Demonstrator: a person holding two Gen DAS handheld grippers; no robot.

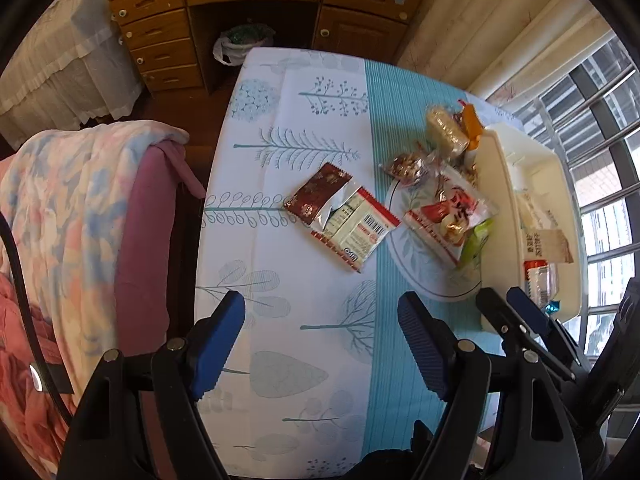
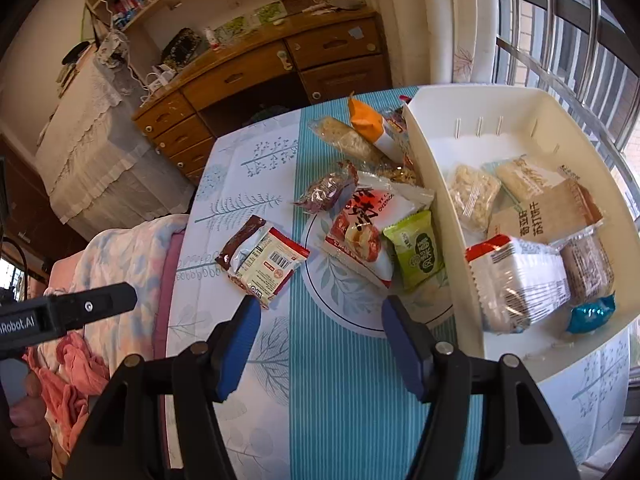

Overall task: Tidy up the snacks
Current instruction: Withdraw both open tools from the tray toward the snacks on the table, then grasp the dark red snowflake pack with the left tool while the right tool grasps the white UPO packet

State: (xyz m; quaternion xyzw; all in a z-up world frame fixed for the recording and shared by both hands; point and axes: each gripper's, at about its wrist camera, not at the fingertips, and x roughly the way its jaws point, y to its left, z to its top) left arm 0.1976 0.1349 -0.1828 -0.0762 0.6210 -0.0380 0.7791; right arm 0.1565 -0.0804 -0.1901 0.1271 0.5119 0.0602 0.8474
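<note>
A brown packet lying on a white-and-red packet [image 1: 342, 216] [image 2: 262, 260] is alone on the tablecloth, left of the pile. On a round plate [image 2: 352, 312] lie a red-and-white bag [image 2: 360, 224], a green packet [image 2: 416, 248] and a dark clear-wrapped snack [image 2: 328, 190]; a rice bar [image 2: 348, 140] and an orange packet [image 2: 364, 120] lie behind. The white bin [image 2: 436, 152] [image 1: 496, 184] to the right holds several packets. My left gripper [image 1: 320, 344] hangs open above the cloth, nearer than the brown packet. My right gripper [image 2: 320, 344] [image 1: 502, 300] is open above the plate's near edge, beside the bin.
The table [image 1: 304, 112] wears a white and teal leaf-print cloth. A chair draped in a floral blanket [image 1: 80, 208] stands at its left edge. A wooden desk with drawers [image 1: 260, 8] is behind, and a barred window [image 2: 568, 32] on the right. A hand [image 2: 24, 420] grips the left tool.
</note>
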